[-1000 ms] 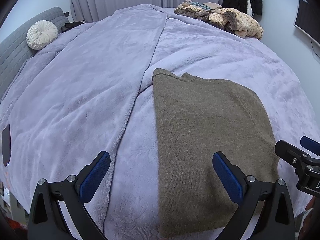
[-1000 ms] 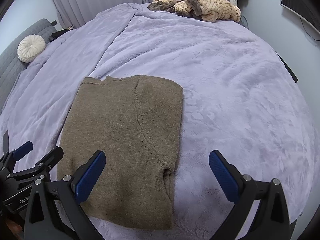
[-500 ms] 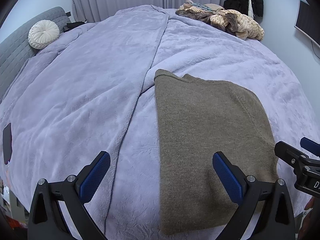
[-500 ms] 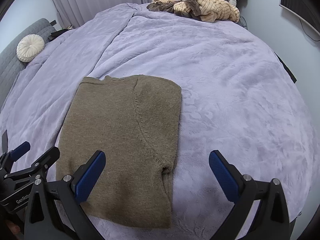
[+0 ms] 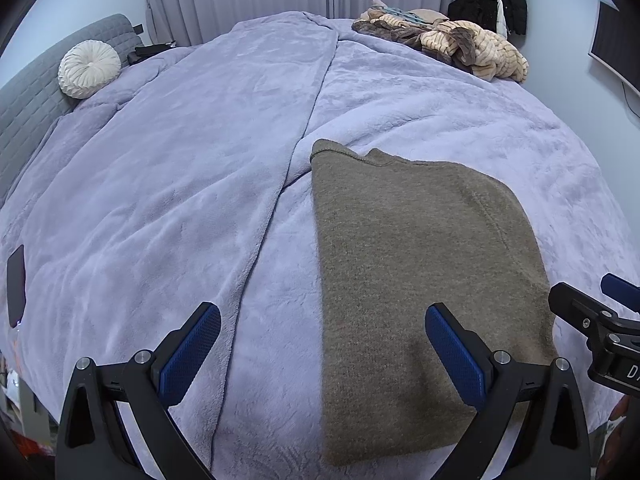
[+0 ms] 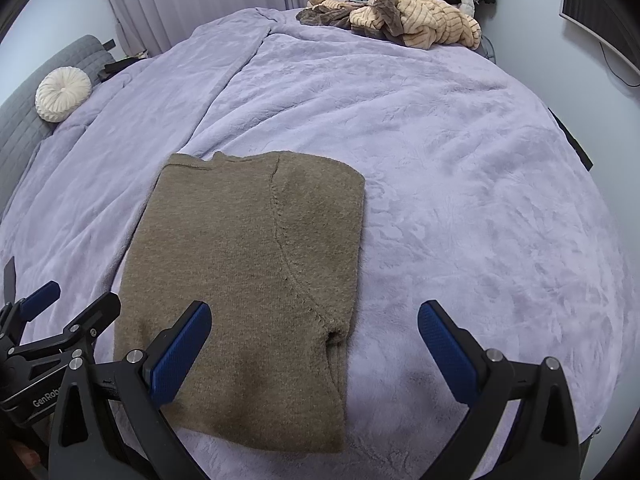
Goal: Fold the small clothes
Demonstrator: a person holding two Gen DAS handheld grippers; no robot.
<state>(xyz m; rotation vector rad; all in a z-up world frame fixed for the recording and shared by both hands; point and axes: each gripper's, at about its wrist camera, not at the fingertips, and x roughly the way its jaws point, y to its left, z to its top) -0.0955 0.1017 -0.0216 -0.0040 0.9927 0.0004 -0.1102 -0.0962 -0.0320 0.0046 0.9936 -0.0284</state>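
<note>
The brown sweater (image 6: 248,280) lies flat on the lilac blanket (image 6: 460,208) near the front edge of the bed, already folded into a tall rectangle, with a sleeve seam curving down its right part and a small fold of knit sticking out at the lower right side. Both tools hang above its near end, gripping nothing. The left gripper (image 5: 320,352) has its fingers spread wide, the right-hand pad over the sweater's near right part and the other over bare blanket. The right gripper (image 6: 316,352) is equally spread, its left pad over the sweater's lower left and its other pad over bare blanket.

Risks, as judged:
- The knit is thick and layered; a pinch at the near hem may catch only the top layer, and the fold would open when lifted.
- The plush blanket could be caught together with the hem and dragged up.
- The protruding sleeve fold may slip out during the next fold and spoil the rectangle.
- The two grippers sit close together and could collide if both close in on the hem.

Compared with one second ago, the change is slight: both views have shifted a little, the sweater keeps its shape, and the fingers remain equally spread.

Farther off: a heap of clothes (image 6: 400,20) at the far edge and a round white cushion (image 5: 89,69) by the grey headboard (image 5: 28,116).
</note>
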